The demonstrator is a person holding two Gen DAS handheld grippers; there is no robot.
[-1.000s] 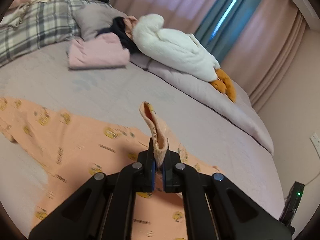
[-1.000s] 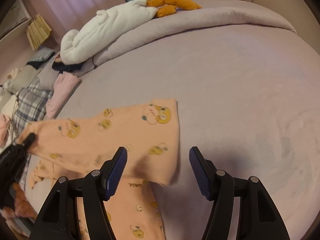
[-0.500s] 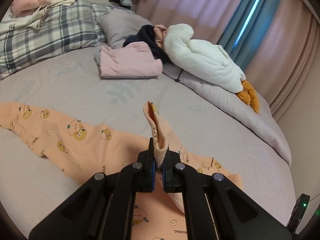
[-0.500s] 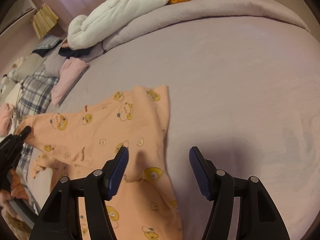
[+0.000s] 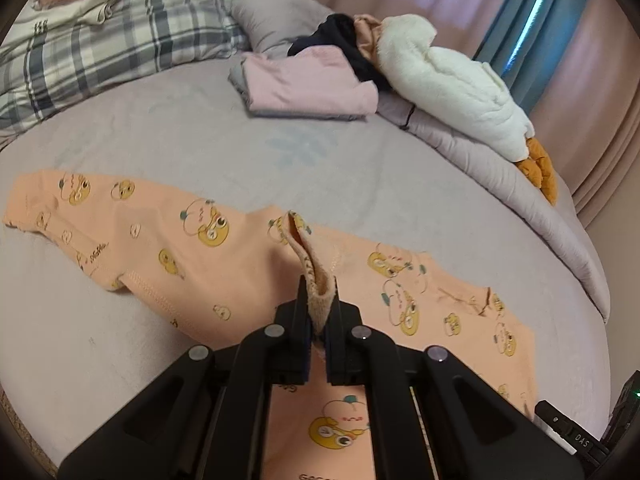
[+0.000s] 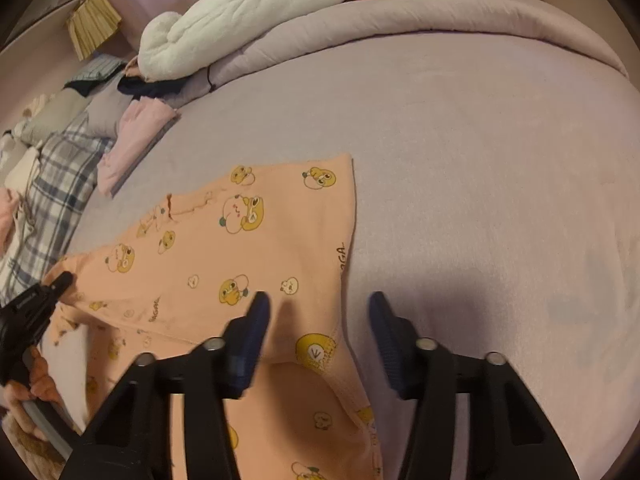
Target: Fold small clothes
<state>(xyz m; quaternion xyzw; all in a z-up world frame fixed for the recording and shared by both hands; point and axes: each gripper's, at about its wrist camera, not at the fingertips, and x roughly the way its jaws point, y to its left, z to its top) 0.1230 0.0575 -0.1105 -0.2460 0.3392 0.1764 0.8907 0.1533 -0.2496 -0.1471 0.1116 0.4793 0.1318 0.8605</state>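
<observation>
A peach child's garment (image 5: 168, 248) printed with yellow cartoon faces lies spread on the lilac bed; it also shows in the right wrist view (image 6: 256, 248). My left gripper (image 5: 318, 320) is shut on a raised fold of the garment near its middle edge, just above the sheet. It appears at the left edge of the right wrist view (image 6: 36, 308). My right gripper (image 6: 316, 320) is open and empty, hovering low over the garment's right edge, its fingers straddling the hem.
A folded pink garment (image 5: 308, 84) lies at the head of the bed beside dark clothes (image 5: 340, 40). A white plush goose (image 5: 452, 88) rests on a rolled duvet (image 6: 400, 28). Plaid pillows (image 5: 100, 36) are at the far left. Bare sheet (image 6: 500, 184) stretches right.
My left gripper has carried the pinched fold lower and across, so the garment now lies flatter and wider. My right gripper has come lower and closer over the garment's edge, still open.
</observation>
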